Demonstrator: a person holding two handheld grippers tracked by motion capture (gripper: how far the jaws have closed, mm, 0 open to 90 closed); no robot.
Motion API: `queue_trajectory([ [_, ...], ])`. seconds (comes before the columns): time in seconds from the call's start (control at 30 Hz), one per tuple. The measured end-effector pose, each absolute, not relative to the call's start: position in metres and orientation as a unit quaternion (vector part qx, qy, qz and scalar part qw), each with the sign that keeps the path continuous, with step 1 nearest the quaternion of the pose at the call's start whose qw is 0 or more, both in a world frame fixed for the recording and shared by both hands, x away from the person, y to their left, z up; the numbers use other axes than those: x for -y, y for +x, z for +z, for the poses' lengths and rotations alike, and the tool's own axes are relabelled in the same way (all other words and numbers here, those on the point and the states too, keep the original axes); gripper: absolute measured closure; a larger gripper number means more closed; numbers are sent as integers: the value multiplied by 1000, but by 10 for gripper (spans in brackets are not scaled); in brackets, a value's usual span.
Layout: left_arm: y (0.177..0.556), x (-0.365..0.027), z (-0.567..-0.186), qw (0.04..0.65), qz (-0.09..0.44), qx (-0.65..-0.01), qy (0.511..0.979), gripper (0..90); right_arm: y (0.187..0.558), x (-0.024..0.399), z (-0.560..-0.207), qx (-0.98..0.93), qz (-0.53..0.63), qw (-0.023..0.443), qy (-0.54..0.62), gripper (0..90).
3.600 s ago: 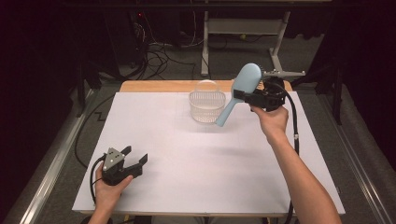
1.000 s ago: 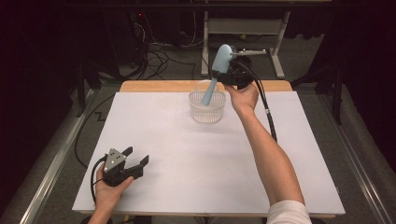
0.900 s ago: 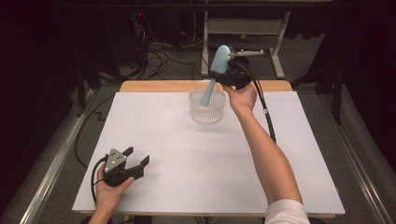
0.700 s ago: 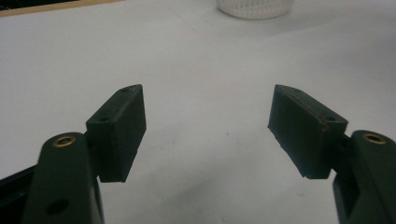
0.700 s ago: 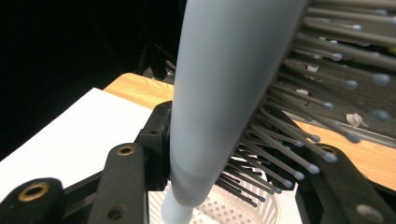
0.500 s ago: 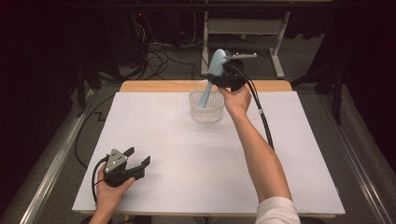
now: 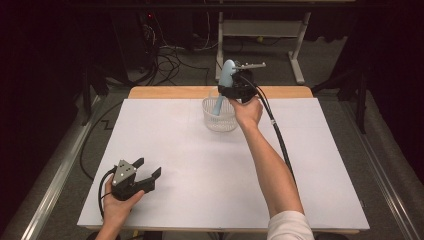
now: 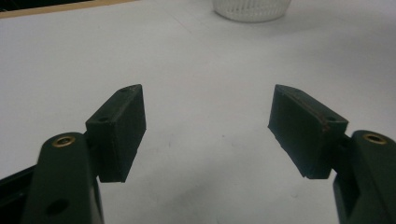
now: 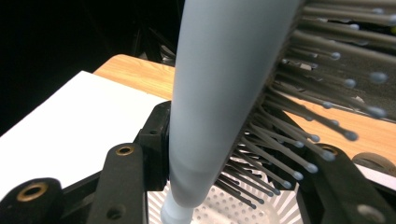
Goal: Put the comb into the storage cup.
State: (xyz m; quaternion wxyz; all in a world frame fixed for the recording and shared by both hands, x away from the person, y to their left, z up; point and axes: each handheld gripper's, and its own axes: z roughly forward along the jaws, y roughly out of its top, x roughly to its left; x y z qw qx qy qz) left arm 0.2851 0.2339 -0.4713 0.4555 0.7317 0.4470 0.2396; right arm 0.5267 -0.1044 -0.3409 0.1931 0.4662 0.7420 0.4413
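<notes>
The right gripper (image 7: pixel 231 91) clamps a pale blue plastic hairbrush (image 7: pixel 225 85), handle dipping into the white perforated plastic basket (image 7: pixel 220 120) on the bench. The left gripper (image 7: pixel 145 175) rests spread wide, holding nothing.

A white sheet (image 7: pixel 200 165) covers the wooden worktop (image 7: pixel 165 92). Beyond it, tangled cables (image 7: pixel 167 62) and a grey metal stand (image 7: pixel 260 30) occupy the floor.

Resting the left hand (image 7: pixel 117 207) at the near left, palm down, gripping the left gripper (image 7: pixel 148 175) with jaws gaping wide, nothing between. Stretching the right arm (image 7: pixel 270 170) far across, wrist bent, holding the right gripper (image 7: pixel 225 92) aloft at the far middle, jaws clamping a load.
</notes>
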Motion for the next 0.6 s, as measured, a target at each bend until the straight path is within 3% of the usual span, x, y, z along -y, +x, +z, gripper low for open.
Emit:
queue_trajectory([
  [0.6,285,-233,-473,450,250,-447,731,279,527,96,-355,-747,434,188,468,518],
])
